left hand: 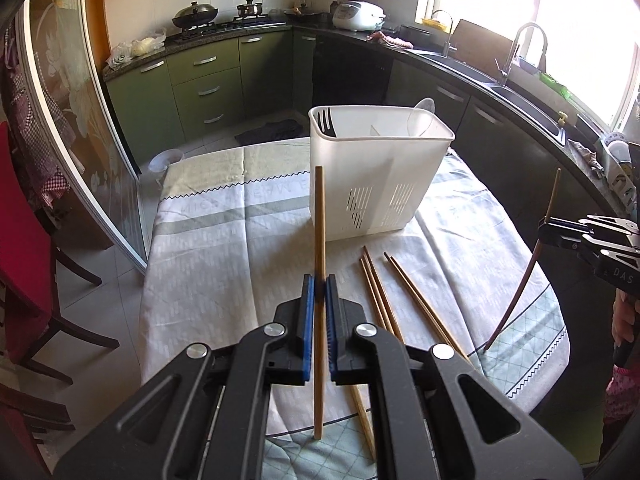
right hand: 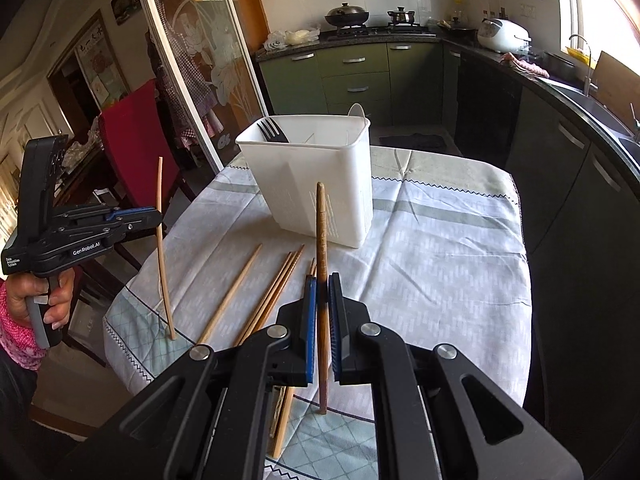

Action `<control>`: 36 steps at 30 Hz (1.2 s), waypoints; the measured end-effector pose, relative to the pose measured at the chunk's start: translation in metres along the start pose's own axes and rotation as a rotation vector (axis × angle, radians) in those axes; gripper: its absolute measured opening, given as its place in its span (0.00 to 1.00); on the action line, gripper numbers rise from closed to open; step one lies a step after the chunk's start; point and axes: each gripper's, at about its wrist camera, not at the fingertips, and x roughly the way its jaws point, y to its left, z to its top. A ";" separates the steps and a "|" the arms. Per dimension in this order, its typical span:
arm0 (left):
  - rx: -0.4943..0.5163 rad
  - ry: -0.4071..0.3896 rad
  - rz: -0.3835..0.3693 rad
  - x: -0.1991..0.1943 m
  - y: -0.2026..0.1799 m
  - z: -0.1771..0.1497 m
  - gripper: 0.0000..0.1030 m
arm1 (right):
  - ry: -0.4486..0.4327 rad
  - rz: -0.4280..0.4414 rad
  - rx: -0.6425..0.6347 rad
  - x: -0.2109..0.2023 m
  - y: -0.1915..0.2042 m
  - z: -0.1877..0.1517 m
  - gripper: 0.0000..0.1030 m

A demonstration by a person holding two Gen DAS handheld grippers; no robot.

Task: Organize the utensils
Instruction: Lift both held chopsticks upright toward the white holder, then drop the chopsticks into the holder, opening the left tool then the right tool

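My left gripper point(left hand: 320, 286) is shut on a light wooden chopstick point(left hand: 319, 240), held upright with its lower end touching the tablecloth; both show in the right wrist view, gripper point(right hand: 158, 218) and chopstick point(right hand: 160, 196). My right gripper point(right hand: 322, 286) is shut on a darker wooden chopstick point(right hand: 321, 232), also upright; both show at the right edge of the left wrist view, gripper point(left hand: 544, 230) and chopstick point(left hand: 554, 190). A white slotted utensil holder point(left hand: 376, 176) point(right hand: 316, 184) stands ahead, with a black fork point(right hand: 272, 130) and a clear spoon point(left hand: 422, 114) in it. Several loose chopsticks point(left hand: 384, 292) point(right hand: 276, 292) lie on the cloth.
The table has a pale grey-green checked cloth point(left hand: 224, 248) point(right hand: 440, 264). A red chair point(right hand: 136, 140) stands at the table's left side. Green kitchen cabinets point(left hand: 200, 88) and a counter with a sink point(left hand: 520, 92) curve behind and to the right.
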 end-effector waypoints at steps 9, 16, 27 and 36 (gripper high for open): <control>0.021 -0.041 -0.006 -0.016 -0.003 0.006 0.05 | -0.028 0.015 -0.002 -0.008 0.004 0.009 0.07; 0.021 -0.069 -0.031 -0.026 -0.008 0.021 0.05 | -0.047 0.036 0.003 -0.016 0.007 0.023 0.07; 0.042 -0.246 -0.073 -0.095 -0.028 0.111 0.05 | -0.061 0.037 -0.003 -0.035 0.010 0.037 0.07; 0.058 -0.341 -0.040 -0.111 -0.048 0.174 0.05 | -0.049 0.025 0.011 -0.039 -0.002 0.030 0.07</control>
